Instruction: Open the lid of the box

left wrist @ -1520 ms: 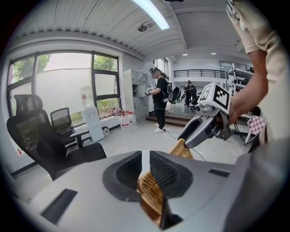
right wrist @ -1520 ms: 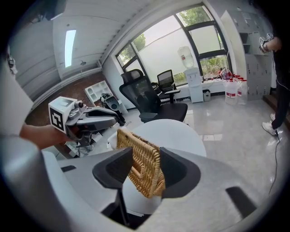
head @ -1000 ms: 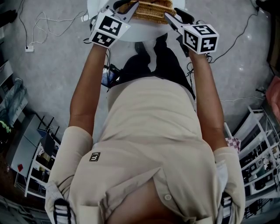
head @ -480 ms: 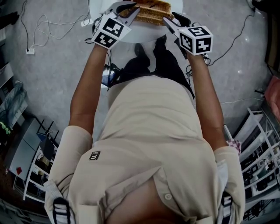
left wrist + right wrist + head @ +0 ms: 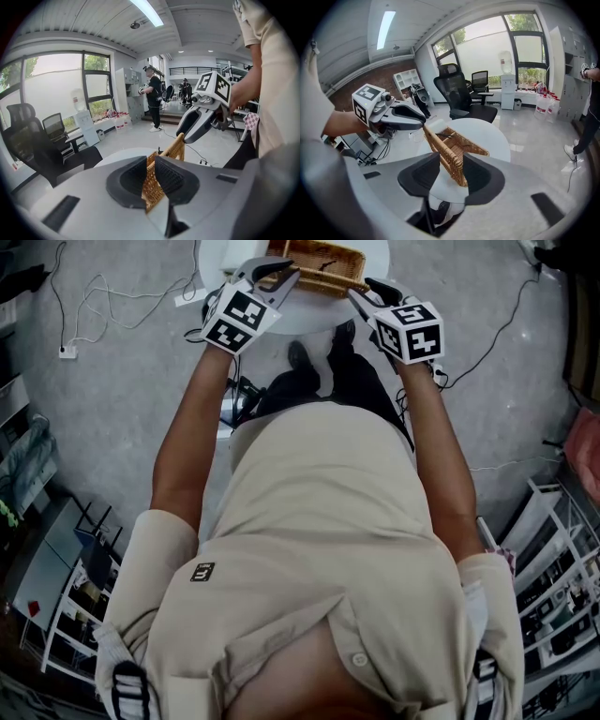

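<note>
One tan woven wicker box (image 5: 323,263), rectangular, on round white table (image 5: 309,310)

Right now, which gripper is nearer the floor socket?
Left. The left gripper clamps the basket's end toward the socket; the right gripper, jaws closing around the far end, is farther.

The head view is dim and greyish, its corners falling darker, with flat, nearly shadowless light. Both gripper views are bright: daylight pours through large windows (image 5: 506,42), washed out almost to white, and sheens the glossy floor (image 5: 534,136). A ceiling light strip (image 5: 146,11) glares. Fisheye distortion bends the edges inside a black round border. The wicker box (image 5: 454,154) looks sharp.
</note>
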